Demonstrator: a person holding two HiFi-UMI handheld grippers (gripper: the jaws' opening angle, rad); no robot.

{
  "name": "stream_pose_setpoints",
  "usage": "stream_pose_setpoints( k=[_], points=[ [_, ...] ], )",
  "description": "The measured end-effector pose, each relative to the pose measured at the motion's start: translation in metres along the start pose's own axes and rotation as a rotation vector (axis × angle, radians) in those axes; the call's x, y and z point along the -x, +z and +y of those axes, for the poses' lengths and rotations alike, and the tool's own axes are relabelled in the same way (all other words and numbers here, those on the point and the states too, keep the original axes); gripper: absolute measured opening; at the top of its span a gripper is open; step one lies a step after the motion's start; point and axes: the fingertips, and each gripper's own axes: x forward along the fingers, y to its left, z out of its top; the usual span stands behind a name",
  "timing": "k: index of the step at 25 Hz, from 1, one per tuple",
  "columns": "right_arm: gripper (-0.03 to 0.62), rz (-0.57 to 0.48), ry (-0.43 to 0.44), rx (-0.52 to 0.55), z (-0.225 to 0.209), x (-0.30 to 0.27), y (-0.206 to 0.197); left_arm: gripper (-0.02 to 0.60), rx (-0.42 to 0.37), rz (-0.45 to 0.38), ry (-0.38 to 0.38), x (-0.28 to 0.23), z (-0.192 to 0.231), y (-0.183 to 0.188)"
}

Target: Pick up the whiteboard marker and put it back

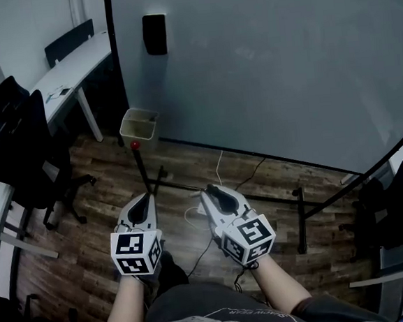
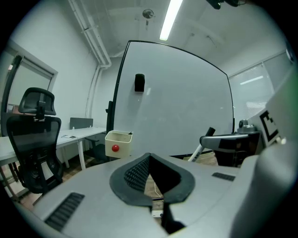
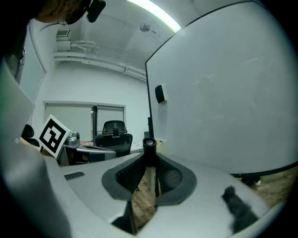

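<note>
My right hand-held gripper (image 3: 149, 163) is clamped on the whiteboard marker (image 3: 149, 148), cap forward, I think to carry it safely. My left hand-held gripper (image 2: 149, 160) is closed on nothing. Far ahead, at the lower left of the whiteboard (image 1: 270, 66), a beige box (image 1: 130, 130) is probably the marker's place.

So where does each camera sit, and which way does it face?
Head view: on the person's head, facing steeply down at the whiteboard; both forearms, left gripper and right gripper show.
Left gripper view: on the left gripper, along its shut jaws toward the whiteboard; right gripper at right.
Right gripper view: on the right gripper, along jaws clamped on the marker; left gripper at left.
Shared by both gripper views: whiteboard, marker.
</note>
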Motion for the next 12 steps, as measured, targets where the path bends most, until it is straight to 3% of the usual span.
stream_pose_setpoints(
  k=[12],
  points=[
    [0.081, -0.046, 0.007, 0.003, -0.024, -0.097, 0.037, 0.012, -0.01, -0.015, -0.001, -0.072, 0.065, 0.035]
  ],
)
